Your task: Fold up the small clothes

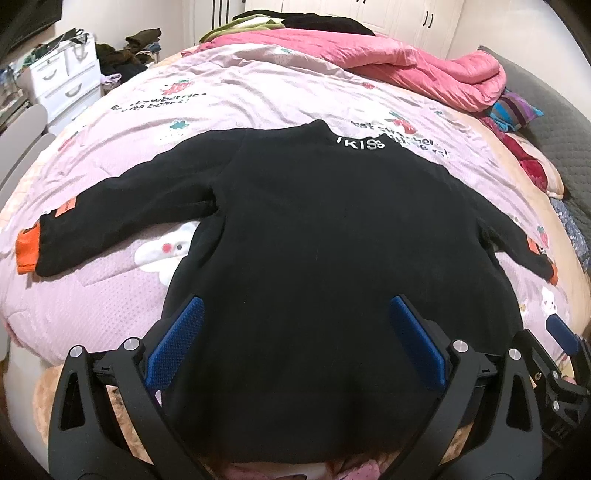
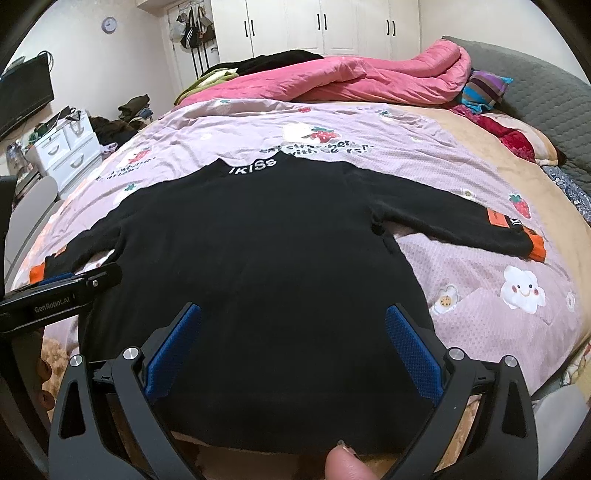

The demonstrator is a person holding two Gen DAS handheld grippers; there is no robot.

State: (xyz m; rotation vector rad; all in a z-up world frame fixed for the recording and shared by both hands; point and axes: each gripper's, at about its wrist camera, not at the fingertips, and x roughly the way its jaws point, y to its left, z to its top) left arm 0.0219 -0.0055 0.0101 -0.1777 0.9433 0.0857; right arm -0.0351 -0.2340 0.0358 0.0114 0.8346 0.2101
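Sweater [image 1: 325, 236] lies flat on the bed [image 1: 258, 92], collar far, hem nearest both grippers, left gripper [image 1: 295, 343] and right gripper [image 2: 293, 347] hovering with jaws apart.

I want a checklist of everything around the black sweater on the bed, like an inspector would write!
Surface: bed with pink cartoon sheet, a bit wrinkled.
Job's things: black sweater lying flat, unfolded, both sleeves spread out; orange cuffs.
Clutter: pink quilt bunched at the far end, striped cloth, dark clothes behind the quilt.
Grippers: left gripper open above the hem; right gripper open above the hem; neither holds anything.
Cables: nothing seen.
Surroundings: white drawers, wardrobe, TV, wall clock, hanging bags.
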